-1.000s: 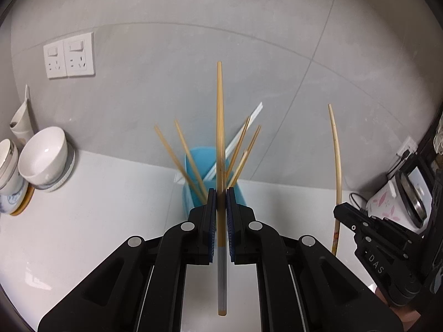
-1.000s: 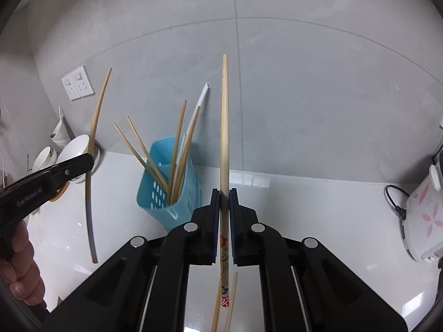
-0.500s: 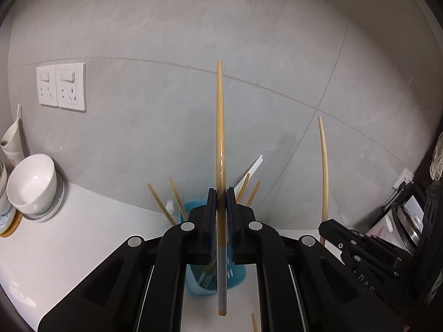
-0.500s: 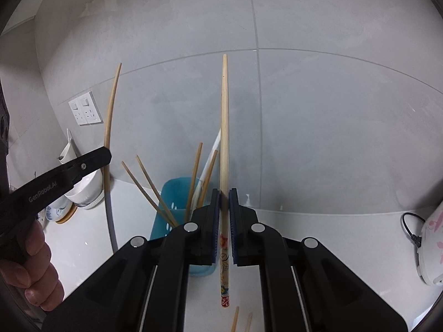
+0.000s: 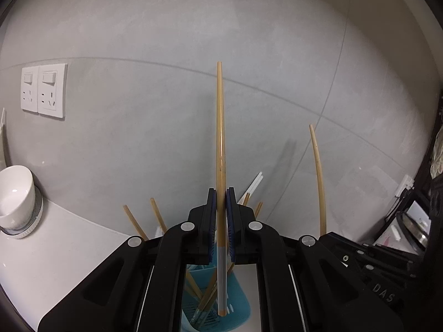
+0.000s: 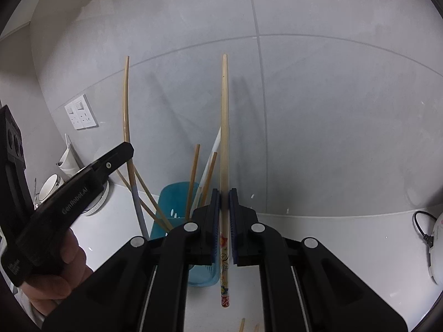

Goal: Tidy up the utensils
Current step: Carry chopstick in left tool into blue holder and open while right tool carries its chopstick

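bench (image 6: 318, 238) – white, glossy | wall (image 6: 318, 110) – grey tile | left tongs (image 5: 220, 193) pinched chopstick (image 5: 220, 138) | right tongs (image 6: 224, 195) pinched painted chopstick (image 6: 224, 127)

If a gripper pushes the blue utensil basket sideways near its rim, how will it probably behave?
The blue utensil basket looks like thin perforated plastic, so probably light. It stands tall and narrow with chopsticks leaning out above its rim, so a high push may tip it. On the glossy white counter it might slide instead.
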Tool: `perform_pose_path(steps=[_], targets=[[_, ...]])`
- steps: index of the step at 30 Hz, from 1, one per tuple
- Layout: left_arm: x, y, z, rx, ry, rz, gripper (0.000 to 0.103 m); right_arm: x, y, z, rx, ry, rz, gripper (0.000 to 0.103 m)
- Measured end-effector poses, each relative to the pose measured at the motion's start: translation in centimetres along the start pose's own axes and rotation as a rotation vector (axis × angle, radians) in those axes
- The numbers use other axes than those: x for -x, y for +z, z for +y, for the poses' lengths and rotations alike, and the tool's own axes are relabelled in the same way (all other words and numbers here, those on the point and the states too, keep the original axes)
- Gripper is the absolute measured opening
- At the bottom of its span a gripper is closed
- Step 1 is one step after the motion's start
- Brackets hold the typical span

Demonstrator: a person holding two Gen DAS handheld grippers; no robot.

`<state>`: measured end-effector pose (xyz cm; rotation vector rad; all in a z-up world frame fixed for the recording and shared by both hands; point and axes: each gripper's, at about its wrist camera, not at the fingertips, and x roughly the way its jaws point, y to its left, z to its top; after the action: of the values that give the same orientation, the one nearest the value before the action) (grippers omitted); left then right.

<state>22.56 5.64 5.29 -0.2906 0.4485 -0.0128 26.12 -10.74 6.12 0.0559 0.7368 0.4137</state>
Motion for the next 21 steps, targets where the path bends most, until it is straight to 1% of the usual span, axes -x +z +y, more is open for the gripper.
perform_pose_path(steps=[5, 12, 16, 21], targets=[[-1.7, -1.7, 0.1, -0.013, 0.013, 0.03, 0.007, -0.9, -0.7, -0.3, -0.011, -0.008, 0.021, 0.006], [-2.6, -3.8, -0.4, -0.051, 0.023, 0.067, 0.007, -1.0, -1.2, -0.5, -0.016, -0.015, 0.032, 0.006], [-3.2, -4.4, -0.1, -0.051, 0.028, 0.093, 0.007, -0.9, -1.4, -0.6, -0.016, -0.017, 0.035, 0.006], [-3.2, -4.4, -0.4, -0.062, 0.038, 0.099, 0.007, -1.0, -1.4, -0.6, -0.014, -0.016, 0.043, 0.006]])
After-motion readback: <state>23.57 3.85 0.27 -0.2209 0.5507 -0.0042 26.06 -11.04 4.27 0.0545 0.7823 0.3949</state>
